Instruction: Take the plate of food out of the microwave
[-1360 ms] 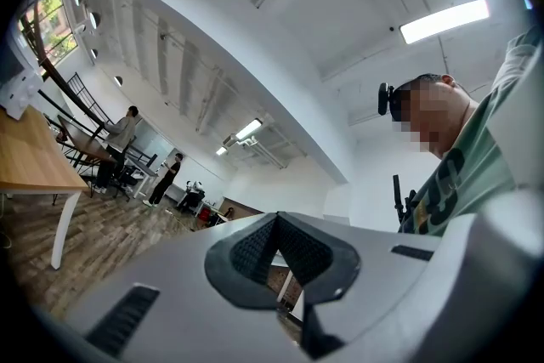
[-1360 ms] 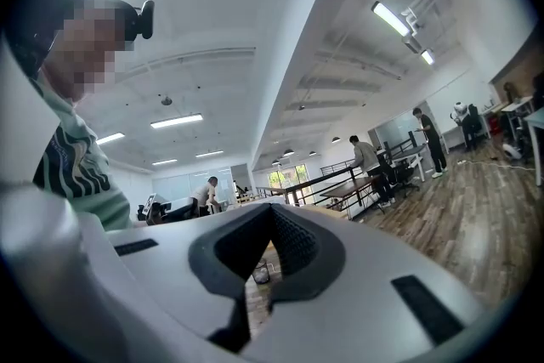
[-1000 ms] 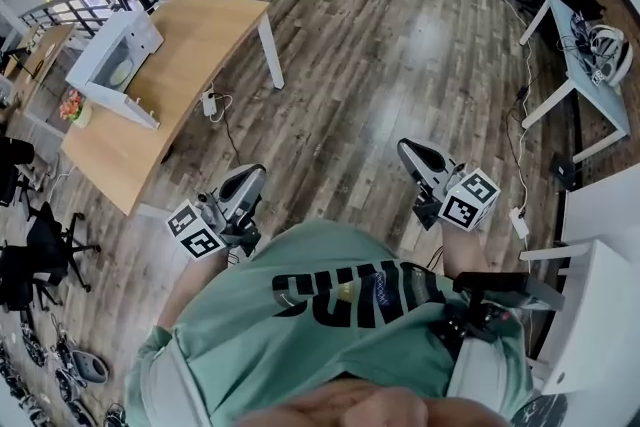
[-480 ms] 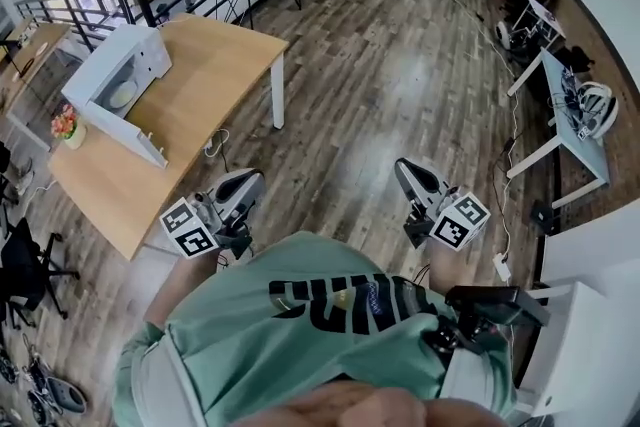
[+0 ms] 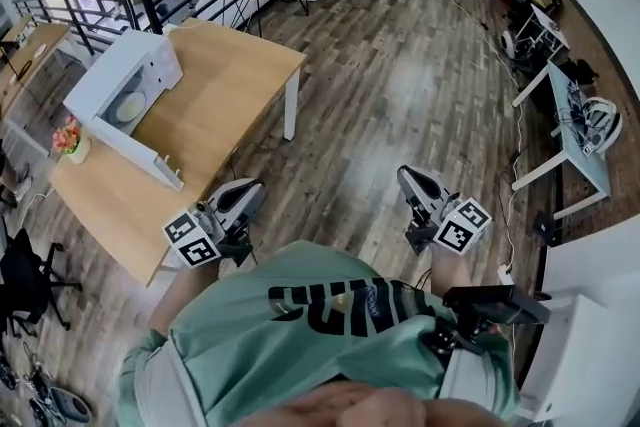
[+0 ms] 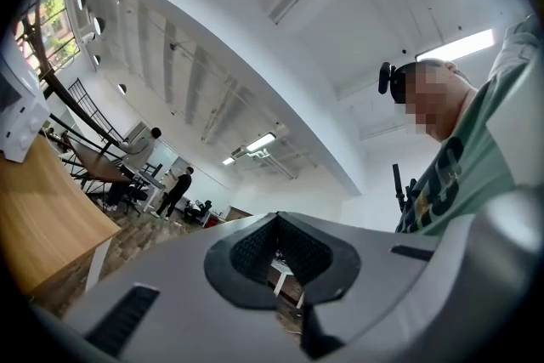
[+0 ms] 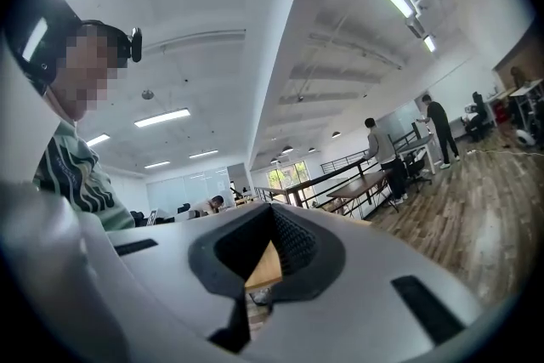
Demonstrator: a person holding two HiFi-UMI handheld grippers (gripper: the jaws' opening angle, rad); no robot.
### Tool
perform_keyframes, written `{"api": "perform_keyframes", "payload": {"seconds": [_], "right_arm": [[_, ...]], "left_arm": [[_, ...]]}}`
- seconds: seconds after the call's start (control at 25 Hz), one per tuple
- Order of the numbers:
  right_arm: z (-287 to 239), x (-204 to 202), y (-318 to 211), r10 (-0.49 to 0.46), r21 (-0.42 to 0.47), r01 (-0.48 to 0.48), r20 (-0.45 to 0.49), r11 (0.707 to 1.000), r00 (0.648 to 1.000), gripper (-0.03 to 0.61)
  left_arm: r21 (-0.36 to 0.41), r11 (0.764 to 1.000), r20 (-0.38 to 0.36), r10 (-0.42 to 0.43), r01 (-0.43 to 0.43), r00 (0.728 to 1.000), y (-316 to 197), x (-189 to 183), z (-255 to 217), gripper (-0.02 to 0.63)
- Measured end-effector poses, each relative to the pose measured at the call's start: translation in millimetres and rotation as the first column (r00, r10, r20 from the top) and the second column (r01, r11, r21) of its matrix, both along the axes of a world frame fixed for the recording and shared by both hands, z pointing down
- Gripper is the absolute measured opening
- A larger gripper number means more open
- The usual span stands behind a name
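Head view: left tool (image 5: 244,195), right tool (image 5: 411,183) both together, empty, well short of microwave (image 5: 112,67); I'd pinch plate (image 5: 130,105) by its rim, likely stiff and slick.

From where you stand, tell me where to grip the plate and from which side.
Take the plate by the rim nearest the open front of the microwave, coming in level through that opening, past the open door. It lies flat inside, walled on the other sides, so probably only that edge is reachable. The left tongs and right tongs are shut; open one first.

Plate (image 5: 131,105) in microwave (image 5: 118,67): food too small to tell.
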State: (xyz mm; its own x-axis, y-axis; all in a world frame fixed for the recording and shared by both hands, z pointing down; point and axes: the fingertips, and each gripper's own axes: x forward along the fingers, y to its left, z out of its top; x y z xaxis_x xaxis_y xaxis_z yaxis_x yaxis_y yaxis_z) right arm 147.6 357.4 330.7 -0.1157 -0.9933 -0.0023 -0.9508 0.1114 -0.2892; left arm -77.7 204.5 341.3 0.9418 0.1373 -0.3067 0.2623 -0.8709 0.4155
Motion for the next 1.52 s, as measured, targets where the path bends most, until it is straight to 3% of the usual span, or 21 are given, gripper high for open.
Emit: {"api": "perform_keyframes", "payload": {"seconds": [0.32, 0.48, 0.6, 0.76, 0.92, 1.2, 1.52], "right_arm": [[13, 43, -49, -0.093, 0.008, 0.093, 0.050, 0.996, 0.994, 0.005], [20, 94, -62, -0.168, 0.024, 0.167, 0.065, 0.986, 0.984, 0.005], [19, 144, -70, -0.223, 0.033, 0.221, 0.064, 0.975, 0.973, 0.005], [15, 213, -66, -0.263, 0.043, 0.261, 0.079, 0.964, 0.961, 0.005], [24, 255, -73, -0.330, 0.049, 0.326, 0.111, 0.944, 0.938, 0.005], [38, 303, -88, -0.400, 0.053, 0.396, 0.145, 0.917, 0.905, 0.005], [44, 302, -123, -0.428, 0.042, 0.427, 0.136, 0.903, 0.893, 0.005]], "left_arm": [[-0.004, 0.996, 0.046, -0.084, 0.084, 0.995, -27, 31, 11, 0.003], [0.018, 0.988, 0.046, -0.153, 0.152, 0.987, -26, 76, 7, 0.003], [-0.007, 0.978, 0.040, -0.206, 0.206, 0.978, -21, 119, 2, 0.003], [-0.007, 0.971, 0.069, -0.240, 0.241, 0.968, -2, 178, 0, 0.003], [0.008, 0.956, 0.103, -0.293, 0.293, 0.951, 8, 219, -4, 0.003], [0.022, 0.942, 0.149, -0.335, 0.335, 0.930, 14, 270, -5, 0.003], [0.007, 0.934, 0.136, -0.354, 0.356, 0.925, -16, 271, 3, 0.003]]}}
